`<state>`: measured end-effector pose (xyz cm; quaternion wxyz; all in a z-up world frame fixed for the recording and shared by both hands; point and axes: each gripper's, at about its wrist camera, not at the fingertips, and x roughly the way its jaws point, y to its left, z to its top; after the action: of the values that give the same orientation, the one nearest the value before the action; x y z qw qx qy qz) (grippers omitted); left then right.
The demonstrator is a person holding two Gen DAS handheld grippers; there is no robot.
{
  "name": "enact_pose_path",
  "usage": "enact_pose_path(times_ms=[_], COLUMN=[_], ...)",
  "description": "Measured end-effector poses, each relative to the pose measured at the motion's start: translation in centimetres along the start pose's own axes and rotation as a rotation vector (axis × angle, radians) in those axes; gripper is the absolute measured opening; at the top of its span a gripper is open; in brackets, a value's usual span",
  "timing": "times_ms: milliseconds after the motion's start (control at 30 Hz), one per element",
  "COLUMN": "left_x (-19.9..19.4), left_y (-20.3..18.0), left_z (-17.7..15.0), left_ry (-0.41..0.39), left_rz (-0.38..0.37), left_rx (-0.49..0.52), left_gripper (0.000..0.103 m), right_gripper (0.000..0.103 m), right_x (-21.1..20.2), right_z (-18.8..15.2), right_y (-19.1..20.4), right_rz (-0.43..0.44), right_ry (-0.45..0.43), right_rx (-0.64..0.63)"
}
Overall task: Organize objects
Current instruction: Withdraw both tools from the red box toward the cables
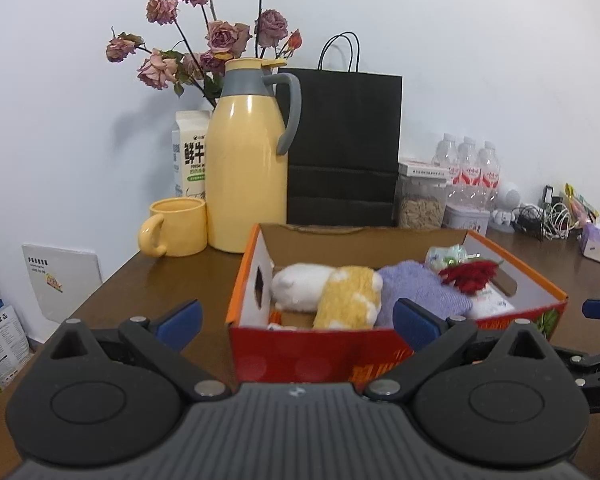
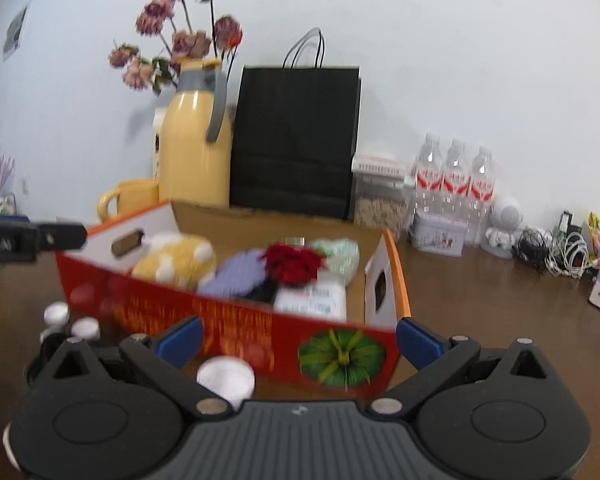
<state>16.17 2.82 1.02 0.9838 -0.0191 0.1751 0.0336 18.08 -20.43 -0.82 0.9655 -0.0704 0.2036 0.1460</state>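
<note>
Both grippers, left gripper (image 1: pixel 298 320) and right gripper (image 2: pixel 300 338), hang apart and empty before the red-and-orange cardboard box (image 2: pixel 236 320) on the brown worktop (image 2: pixel 480 280). Risk: loose white round lids (image 2: pixel 226 376) beside the box could get knocked away by the right gripper.

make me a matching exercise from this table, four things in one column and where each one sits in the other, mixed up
Things:
1. yellow mug
2. purple knitted cloth
3. black paper bag
4. white round lids

Places:
A. on the table in front of the red cardboard box, outside it
B. standing against the wall behind the box
C. inside the box, beside the yellow and white plush toy
D. on the table left of the yellow thermos jug

Pairs: 1-D, 2-C, 3-B, 4-A
</note>
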Motion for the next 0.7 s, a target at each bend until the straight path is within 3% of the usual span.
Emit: enact_pose_path(times_ms=[533, 700], left_x=[-2.8, -3.1], left_y=[1.7, 1.7], left_z=[-1.8, -2.5], left_ry=[0.09, 0.112], left_rz=[0.03, 0.035], left_rx=[0.002, -0.006], left_gripper=[0.103, 0.103], right_gripper=[0.102, 0.095], right_x=[-0.2, 0.6], right_z=[-2.2, -2.7], right_y=[0.1, 0.1], right_rz=[0.007, 0.003], right_ry=[0.147, 0.18], right_rx=[0.017, 0.033])
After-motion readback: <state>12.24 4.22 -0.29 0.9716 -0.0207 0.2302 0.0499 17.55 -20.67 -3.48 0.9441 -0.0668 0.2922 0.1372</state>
